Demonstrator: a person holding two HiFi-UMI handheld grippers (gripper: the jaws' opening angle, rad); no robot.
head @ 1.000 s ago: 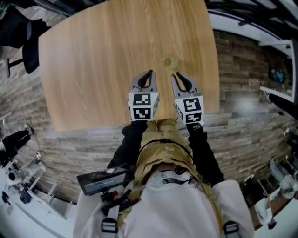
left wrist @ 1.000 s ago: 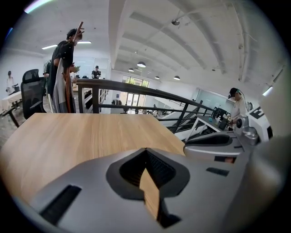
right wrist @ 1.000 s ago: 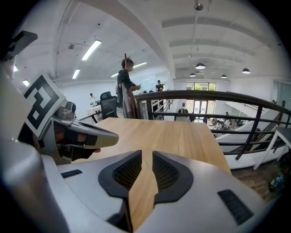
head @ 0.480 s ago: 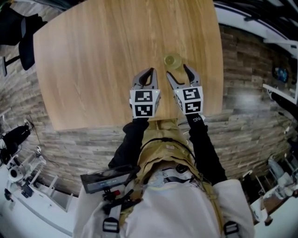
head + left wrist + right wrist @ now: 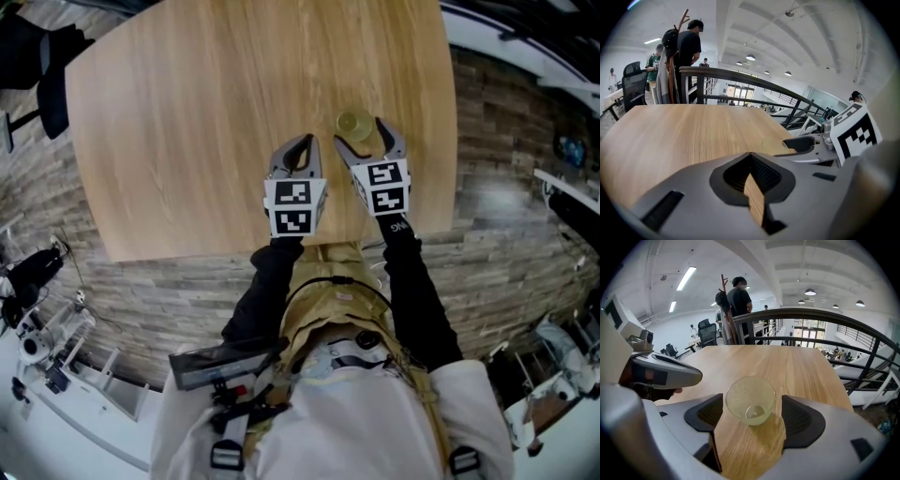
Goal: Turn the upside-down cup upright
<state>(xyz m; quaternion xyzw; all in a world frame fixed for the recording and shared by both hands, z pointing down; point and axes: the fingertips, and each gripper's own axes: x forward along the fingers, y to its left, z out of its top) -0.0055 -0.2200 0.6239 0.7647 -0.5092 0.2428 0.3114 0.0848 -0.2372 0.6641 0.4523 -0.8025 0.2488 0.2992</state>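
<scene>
A small clear yellowish cup (image 5: pixel 354 122) stands on the wooden table (image 5: pixel 187 112) near its right front. In the right gripper view the cup (image 5: pixel 750 401) shows a wide dotted round end above a smaller circle; which end is up I cannot tell. My right gripper (image 5: pixel 361 132) has the cup between its jaws, which are opening, and the pads (image 5: pixel 802 420) stand clear of the glass on both sides. My left gripper (image 5: pixel 300 142) hovers just left of it, shut with nothing in it, its fingertips (image 5: pixel 751 161) meeting over bare wood.
The table's front edge (image 5: pixel 281 246) runs just behind the grippers, its right edge (image 5: pixel 448 141) close beside the cup. Brick-patterned floor lies around it. A curved dark railing (image 5: pixel 825 317) and a coat stand with people by it (image 5: pixel 682 56) are beyond the far end.
My right gripper has gone from shut to wide open and moved forward and down, so that the cup now sits between its jaws. The left gripper has sunk slightly.
</scene>
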